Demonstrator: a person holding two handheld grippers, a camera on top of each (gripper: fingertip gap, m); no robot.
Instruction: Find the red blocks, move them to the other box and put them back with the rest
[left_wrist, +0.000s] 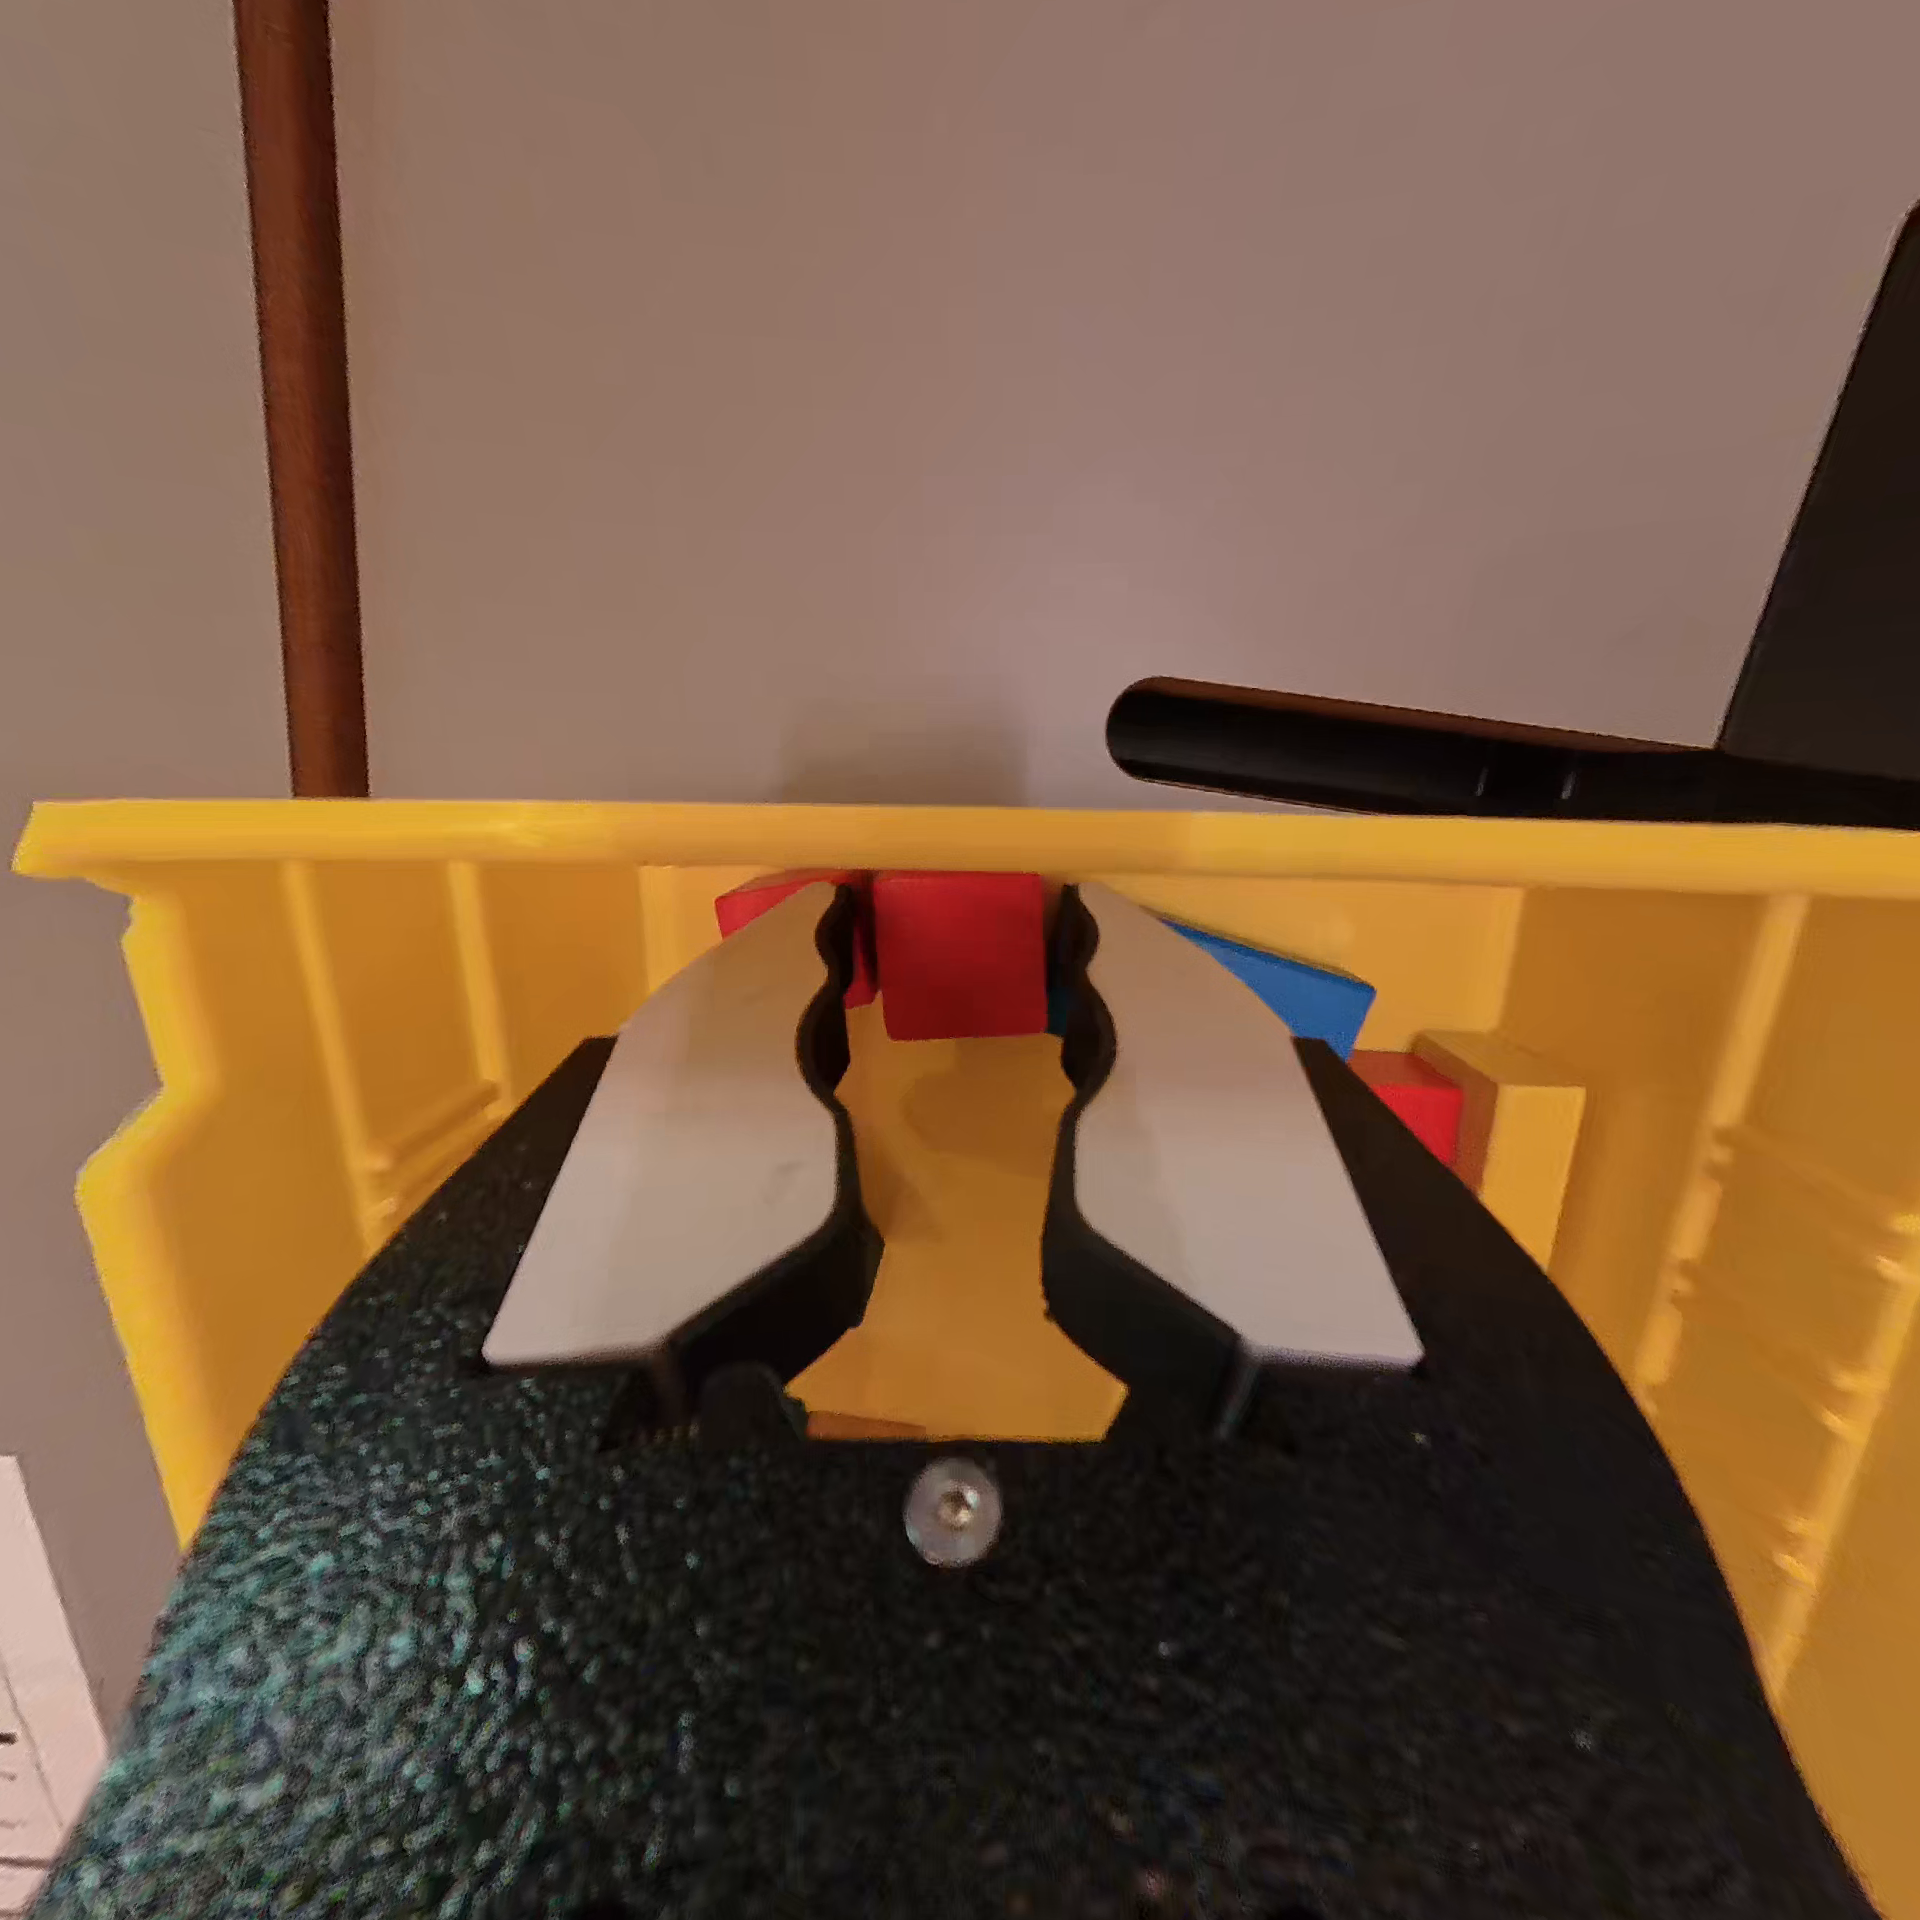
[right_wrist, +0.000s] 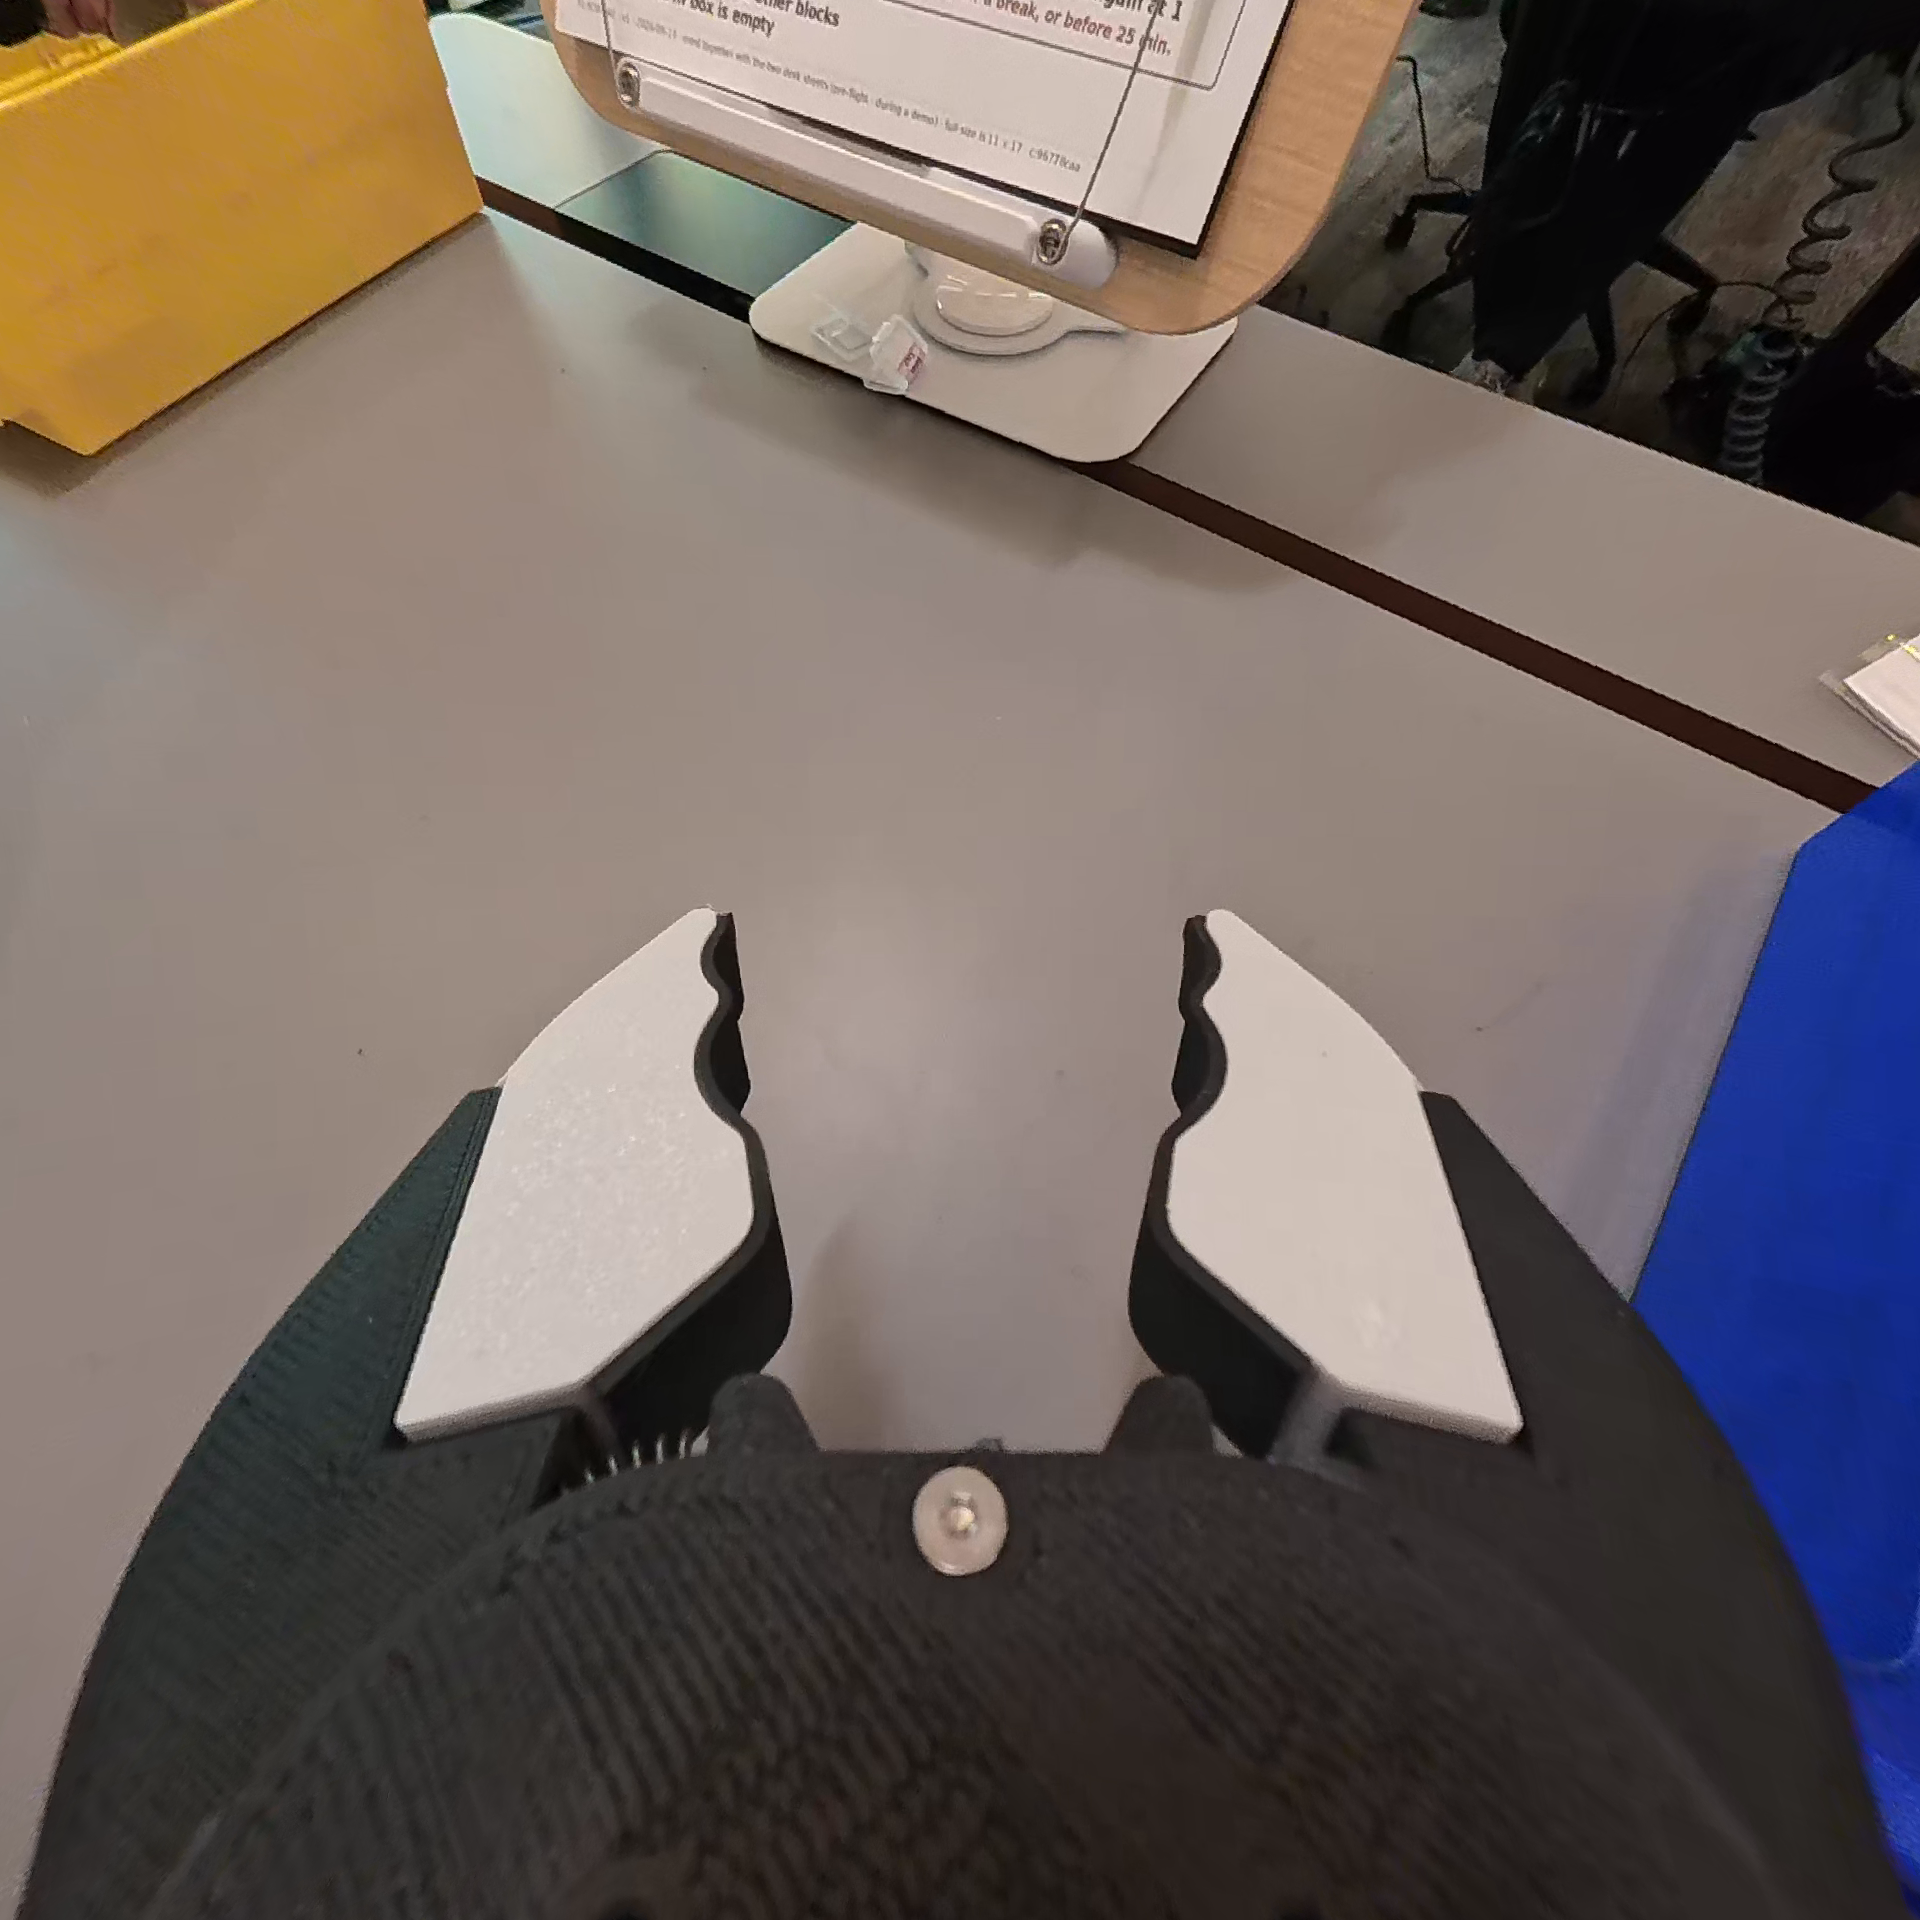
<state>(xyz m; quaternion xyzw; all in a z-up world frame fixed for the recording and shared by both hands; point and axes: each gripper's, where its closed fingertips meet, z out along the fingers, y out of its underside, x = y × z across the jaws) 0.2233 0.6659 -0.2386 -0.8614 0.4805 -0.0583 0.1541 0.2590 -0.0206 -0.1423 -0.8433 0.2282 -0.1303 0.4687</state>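
The grey table (right_wrist: 727, 644) fills most of the right wrist view, with a dark seam running across its far right part. On its far left stands a yellow box (right_wrist: 208, 239), and at the near right edge a blue box (right_wrist: 1808, 1195) shows only one wall. At the far side, between them, a wooden-framed sign on a white stand (right_wrist: 966, 343) carries a printed sheet. The right gripper (right_wrist: 961, 925) hangs over bare table near the blue box, its jaws spread wide and holding nothing.

In the left wrist view the yellow box (left_wrist: 935, 836) is seen from inside, its far rim stretching across the picture. The left gripper (left_wrist: 956, 914) reaches deep into it, jaws partly closed around a red block (left_wrist: 956, 956) at the far wall. Both dark pads (left_wrist: 1081, 966) sit against the block's sides, though a thin gap at the left pad cannot be ruled out. Another red block (left_wrist: 753, 904) lies just left of it, a blue block (left_wrist: 1288, 992) just right, and further right a red block (left_wrist: 1418, 1117) rests beside a yellow block (left_wrist: 1517, 1101).
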